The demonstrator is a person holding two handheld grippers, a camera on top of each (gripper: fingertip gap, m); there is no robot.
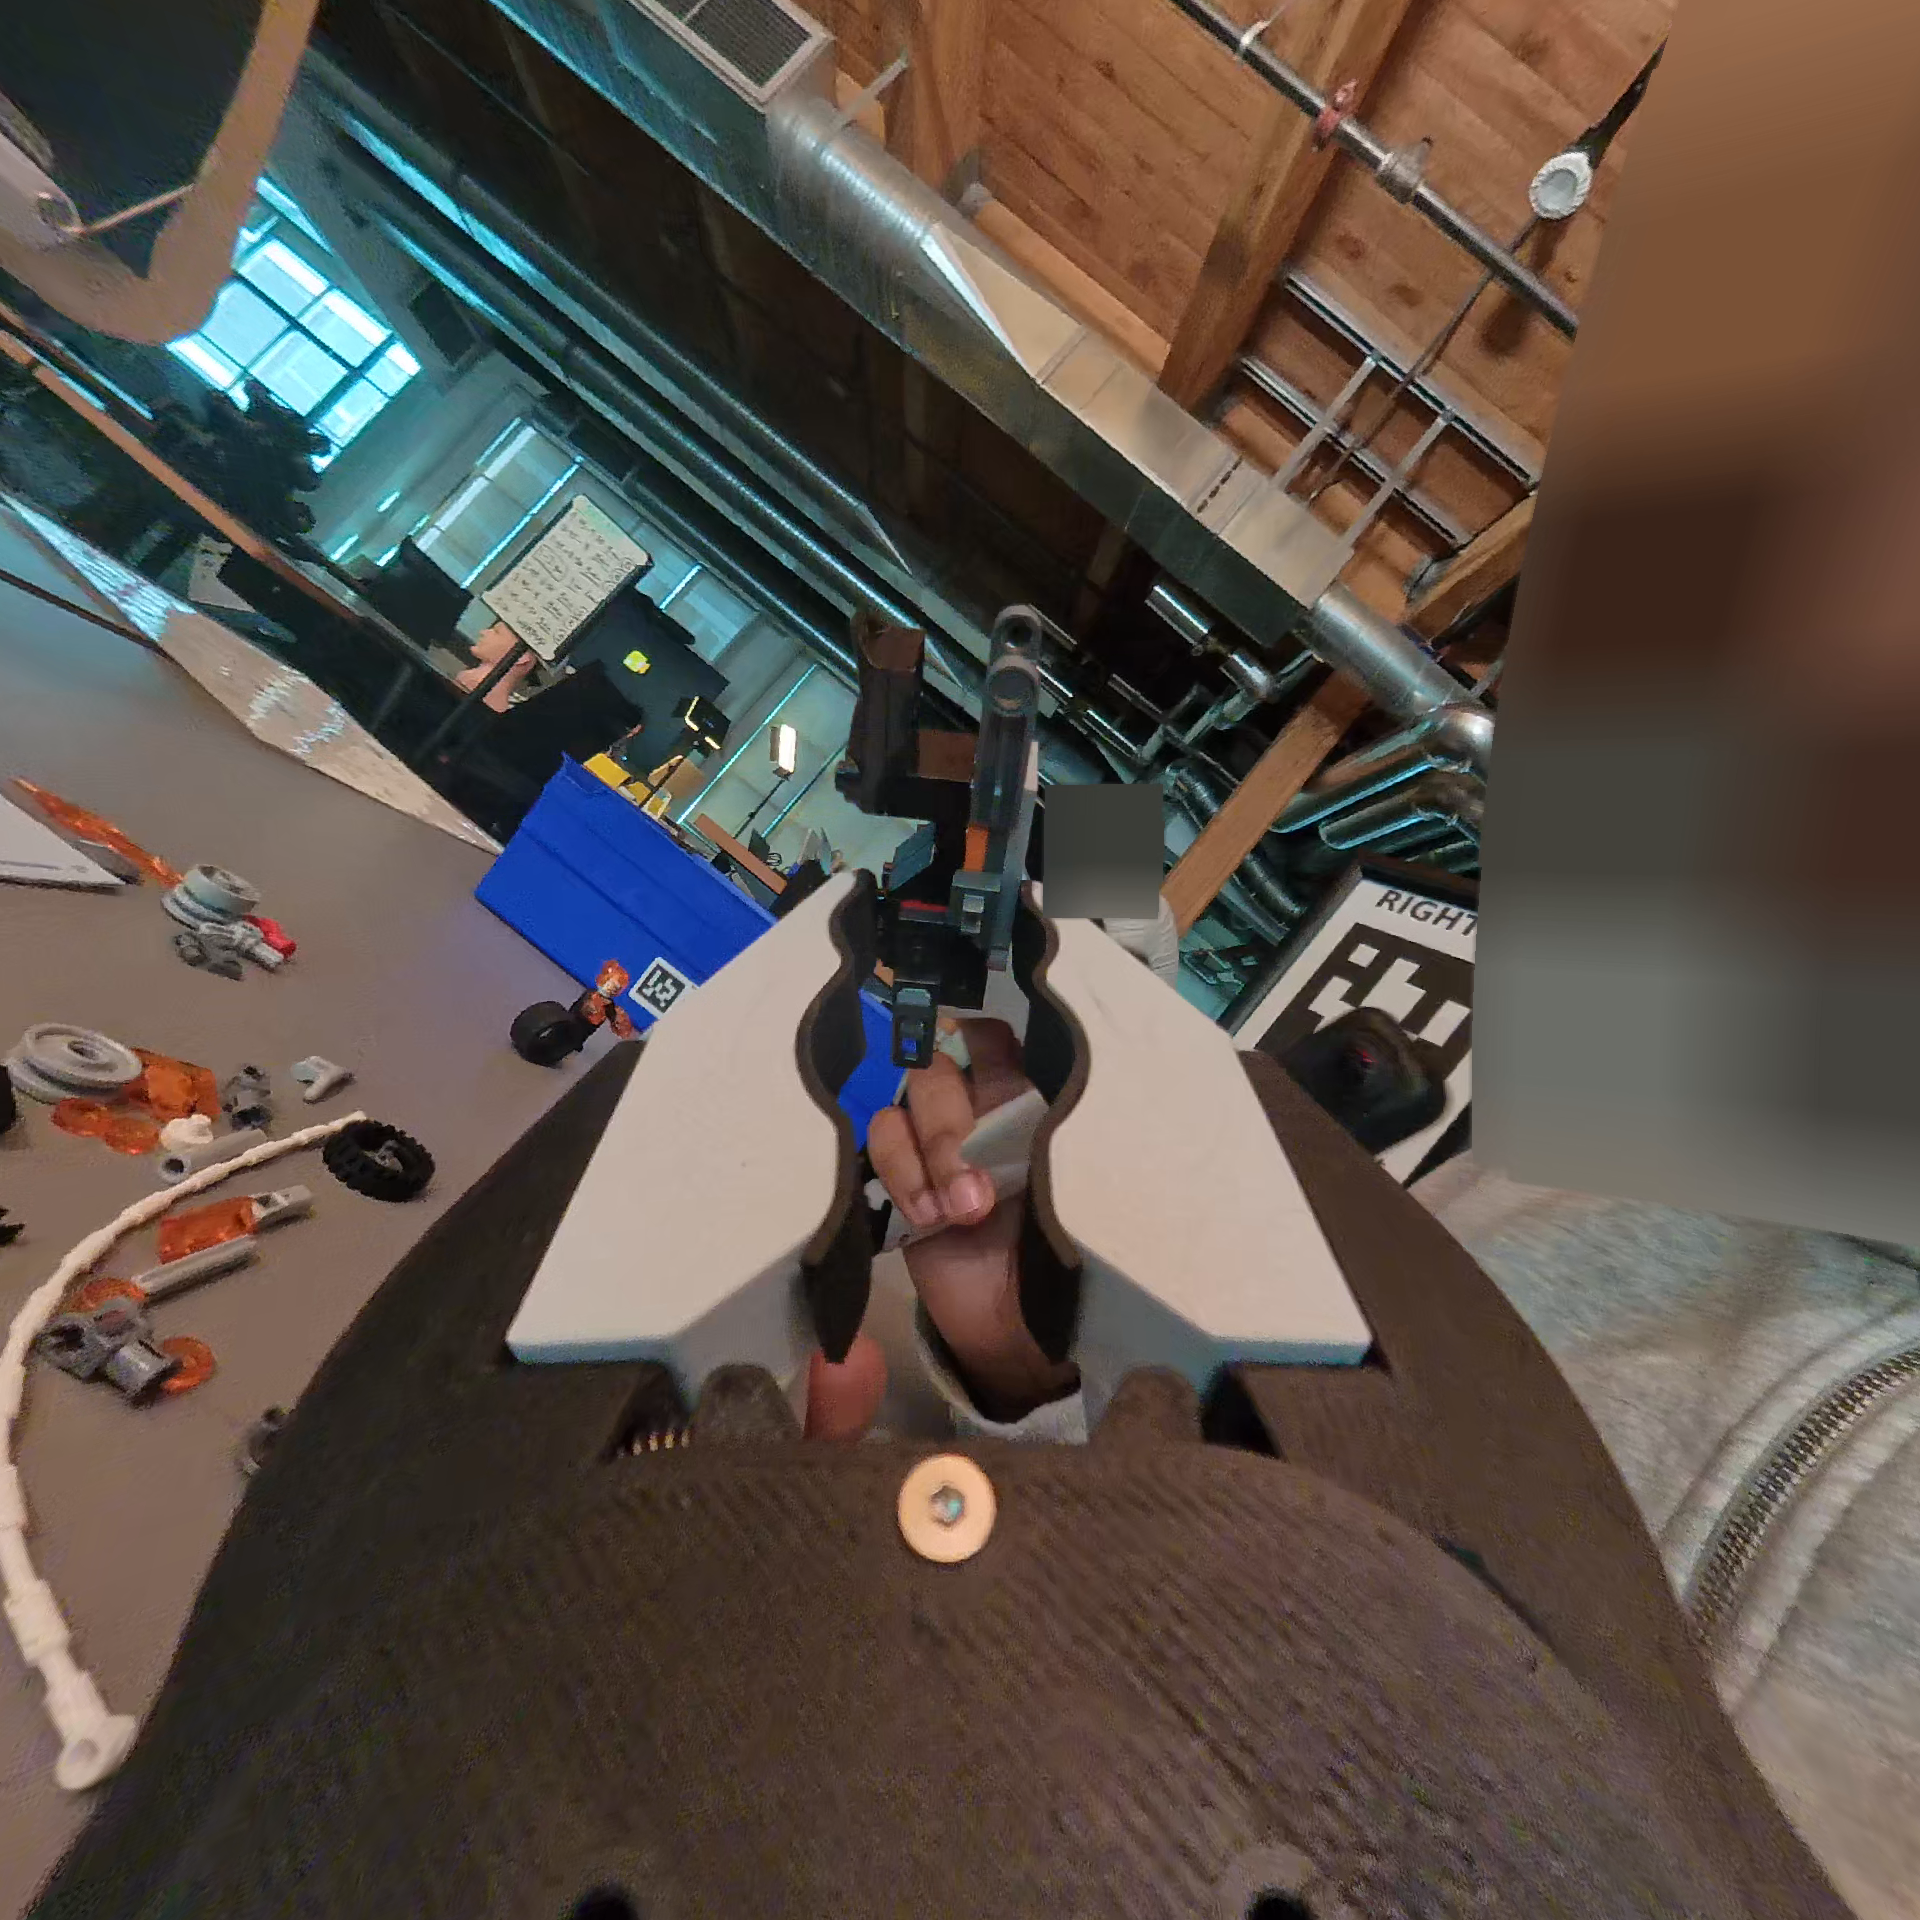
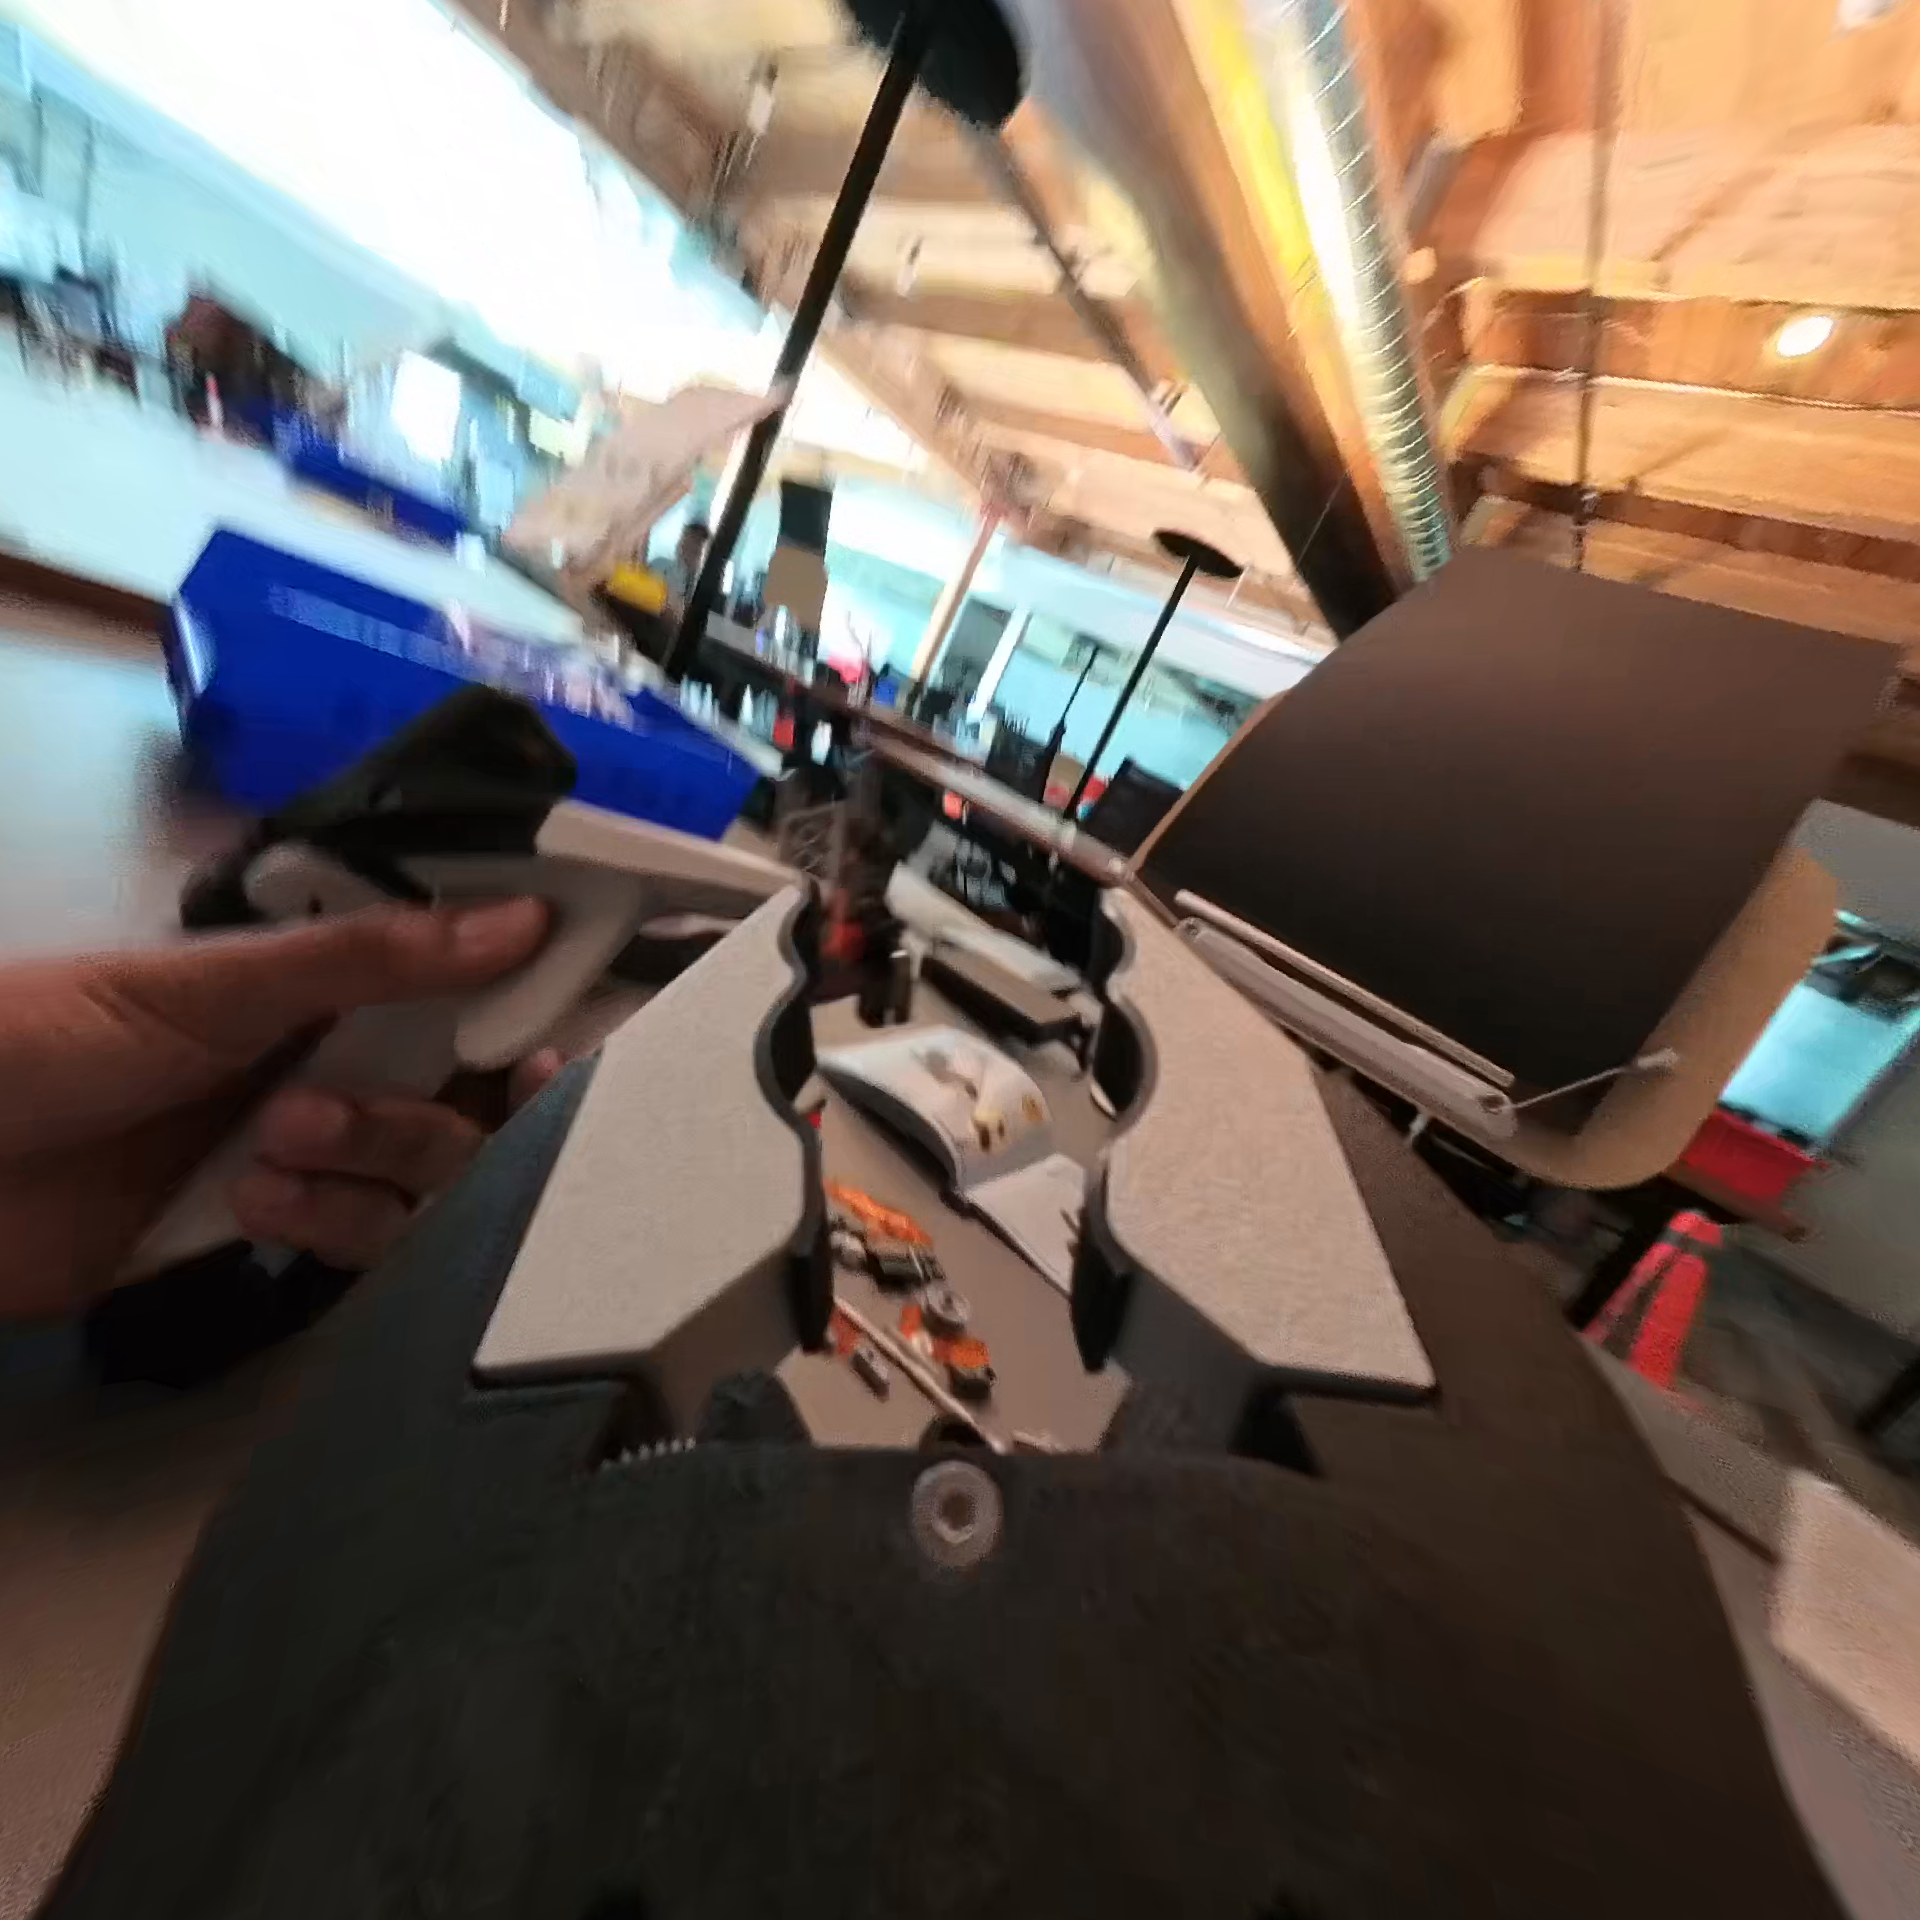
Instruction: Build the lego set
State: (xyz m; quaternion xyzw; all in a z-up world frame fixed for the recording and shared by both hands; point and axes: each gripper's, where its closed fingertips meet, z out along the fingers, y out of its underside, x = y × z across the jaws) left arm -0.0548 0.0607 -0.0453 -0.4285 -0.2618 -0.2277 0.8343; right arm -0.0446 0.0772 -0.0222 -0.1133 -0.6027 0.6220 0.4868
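Note:
In the left wrist view my left gripper (image 1: 940, 914) is shut on a dark lego assembly (image 1: 961, 831) with grey, orange and red parts; a grey beam sticks up from it. It is held in the air, tilted up from the table. A person's fingers (image 1: 935, 1174) show behind the jaws. My right gripper (image 1: 1371, 1049) shows at the right, close by. In the blurred right wrist view my right gripper (image 2: 956, 914) is open and empty. The assembly (image 2: 862, 935) is just beyond its left fingertip, and a hand (image 2: 208, 1039) holds the left gripper's body (image 2: 436, 831).
Loose lego parts lie on the grey table (image 1: 416, 935): grey wheels (image 1: 73, 1060), orange clear pieces (image 1: 177, 1091), a black tyre (image 1: 379, 1158), a white flexible hose (image 1: 62, 1351). A blue bin (image 1: 613, 883) stands behind. White sheets (image 2: 935, 1081) and more parts (image 2: 904, 1299) lie below the right gripper.

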